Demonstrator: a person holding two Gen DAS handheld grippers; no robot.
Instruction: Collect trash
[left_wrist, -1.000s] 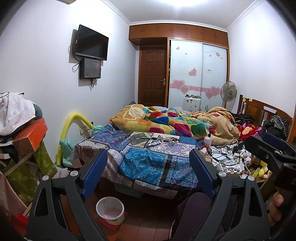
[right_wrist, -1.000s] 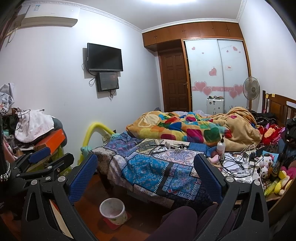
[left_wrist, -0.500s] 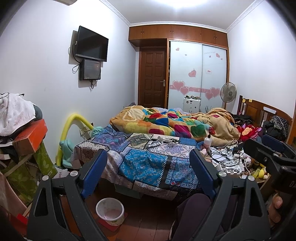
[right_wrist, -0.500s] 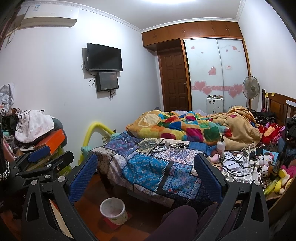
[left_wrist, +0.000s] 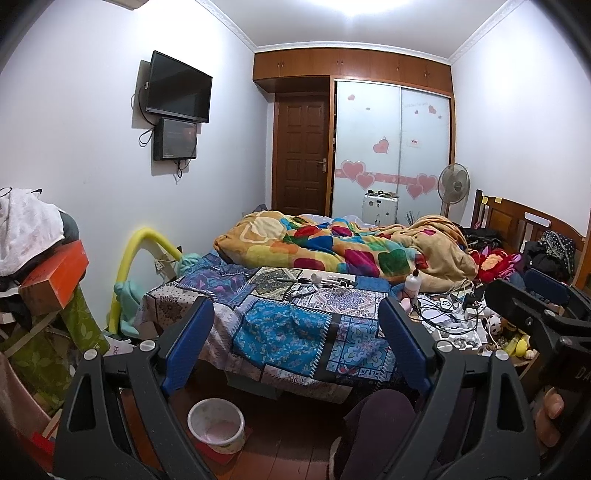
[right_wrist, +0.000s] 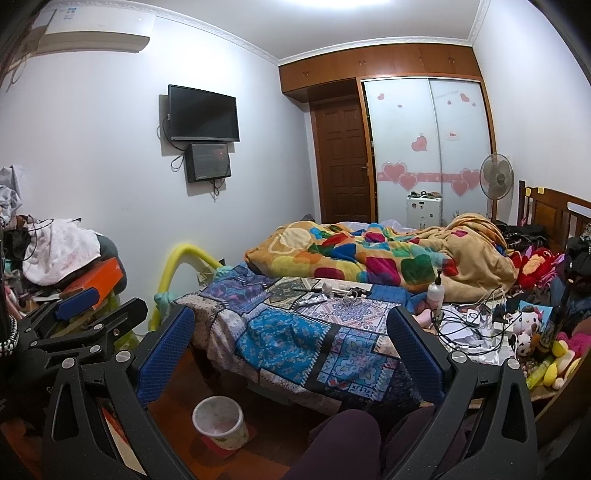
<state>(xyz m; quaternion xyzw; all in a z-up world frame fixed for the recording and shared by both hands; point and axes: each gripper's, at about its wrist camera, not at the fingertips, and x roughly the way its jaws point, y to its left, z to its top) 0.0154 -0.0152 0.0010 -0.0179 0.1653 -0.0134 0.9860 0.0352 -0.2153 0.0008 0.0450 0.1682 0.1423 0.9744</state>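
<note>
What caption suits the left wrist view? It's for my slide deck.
Open left gripper hovering empty above a small white plastic waste bin beside a patchwork-quilted bed.

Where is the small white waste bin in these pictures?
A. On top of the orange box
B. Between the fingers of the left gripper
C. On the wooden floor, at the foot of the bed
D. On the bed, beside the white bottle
C. The waste bin stands upright on the wooden floor below the patchwork blanket, and neither gripper touches it.

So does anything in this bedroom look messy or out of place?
Yes. Small items lie scattered on the patchwork bedspread, and tangled cables cover the bedside table. The bin on the floor stands upright.
</note>
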